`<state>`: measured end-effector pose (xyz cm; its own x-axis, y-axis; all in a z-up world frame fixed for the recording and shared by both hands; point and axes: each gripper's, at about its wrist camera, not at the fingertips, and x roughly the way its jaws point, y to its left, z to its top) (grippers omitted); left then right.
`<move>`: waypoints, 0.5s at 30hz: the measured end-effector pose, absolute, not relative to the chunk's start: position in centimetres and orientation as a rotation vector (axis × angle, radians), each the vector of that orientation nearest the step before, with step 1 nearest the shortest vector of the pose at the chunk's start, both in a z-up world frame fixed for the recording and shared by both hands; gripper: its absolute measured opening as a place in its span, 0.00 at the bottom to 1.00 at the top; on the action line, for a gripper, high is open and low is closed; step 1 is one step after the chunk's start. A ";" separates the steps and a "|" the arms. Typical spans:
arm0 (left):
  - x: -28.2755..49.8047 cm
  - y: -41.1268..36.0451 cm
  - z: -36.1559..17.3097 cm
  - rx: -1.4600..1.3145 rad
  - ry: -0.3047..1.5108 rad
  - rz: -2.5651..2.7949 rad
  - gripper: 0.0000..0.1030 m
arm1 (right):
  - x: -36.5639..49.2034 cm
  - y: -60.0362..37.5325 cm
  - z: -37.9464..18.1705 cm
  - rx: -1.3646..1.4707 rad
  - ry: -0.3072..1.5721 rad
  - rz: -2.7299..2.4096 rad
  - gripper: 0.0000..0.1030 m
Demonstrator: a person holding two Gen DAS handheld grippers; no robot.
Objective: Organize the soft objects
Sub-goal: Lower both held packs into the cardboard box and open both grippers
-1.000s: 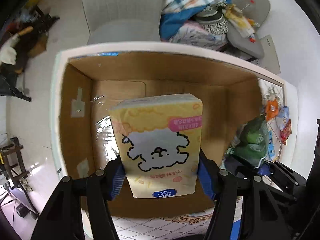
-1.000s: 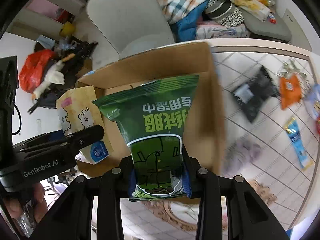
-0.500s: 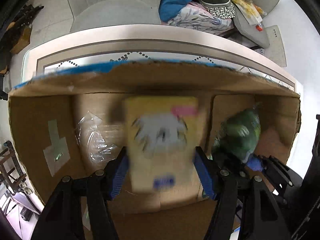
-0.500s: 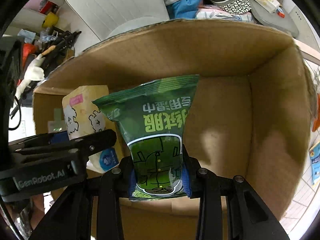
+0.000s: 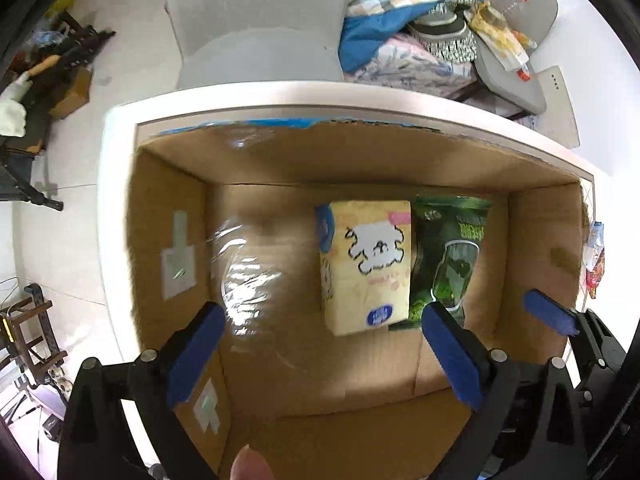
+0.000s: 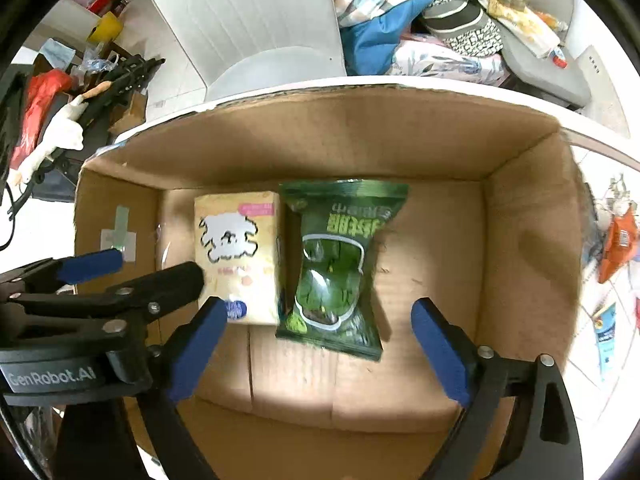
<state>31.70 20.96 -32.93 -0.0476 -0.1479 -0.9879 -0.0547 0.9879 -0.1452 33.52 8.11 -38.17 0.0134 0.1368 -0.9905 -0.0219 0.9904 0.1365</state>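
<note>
The yellow tissue pack (image 5: 366, 264) and the green snack bag (image 6: 336, 264) are lying flat, side by side and touching, on the floor of the cardboard box (image 6: 528, 216). The left gripper (image 5: 320, 352) is hovering above, its jaws having just sprung wide, gripping nothing. The right gripper (image 6: 316, 352) is doing likewise, jaws freshly parted and empty. The box is sitting on the white table (image 5: 120, 128), with loose packets (image 6: 618, 240) lying beside it.
</note>
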 end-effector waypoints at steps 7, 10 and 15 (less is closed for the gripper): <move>27.3 21.7 -29.9 -0.151 1.543 -0.031 0.98 | 29.0 7.6 -35.7 0.022 1.524 0.089 1.00; 25.6 21.6 -28.7 -0.137 1.502 -0.007 0.98 | 27.2 7.1 -34.5 0.026 1.512 0.091 1.00; 22.5 21.3 -26.8 -0.108 1.442 0.029 0.98 | 24.2 6.5 -31.9 -0.004 1.466 0.099 1.00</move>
